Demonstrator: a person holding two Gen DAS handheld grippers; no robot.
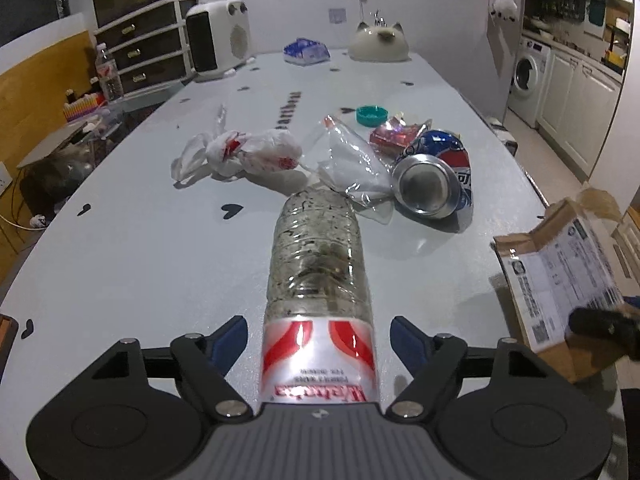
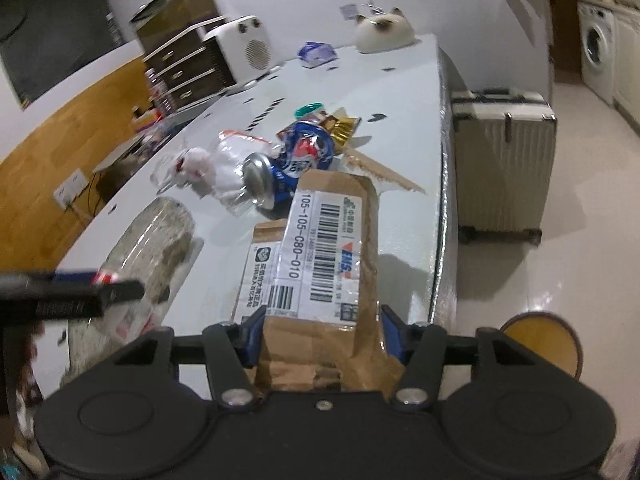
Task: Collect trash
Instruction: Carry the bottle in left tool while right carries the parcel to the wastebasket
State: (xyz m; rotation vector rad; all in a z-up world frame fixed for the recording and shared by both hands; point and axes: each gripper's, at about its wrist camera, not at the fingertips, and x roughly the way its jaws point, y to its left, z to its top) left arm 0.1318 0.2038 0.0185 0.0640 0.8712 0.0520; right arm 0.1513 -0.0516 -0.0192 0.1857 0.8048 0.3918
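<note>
A clear plastic bottle (image 1: 316, 264) with a red and white label lies on the white table (image 1: 140, 248), its labelled end between the fingers of my left gripper (image 1: 318, 344), which stands open around it with gaps on both sides. My right gripper (image 2: 322, 336) is shut on a torn brown cardboard mailer (image 2: 320, 248) with barcode labels, held over the table's right edge; it also shows in the left wrist view (image 1: 560, 276). Beyond lie a crushed blue Pepsi can (image 1: 436, 176), a clear plastic bag (image 1: 352, 164), a crumpled white and red bag (image 1: 244, 152) and a red wrapper (image 1: 394, 136).
A teal lid (image 1: 372, 115), a blue tissue pack (image 1: 306, 51), a white heater (image 1: 218, 40) and a cat-shaped holder (image 1: 380, 42) sit further back. A suitcase (image 2: 504, 164) and a round stool (image 2: 544, 344) stand on the floor right of the table.
</note>
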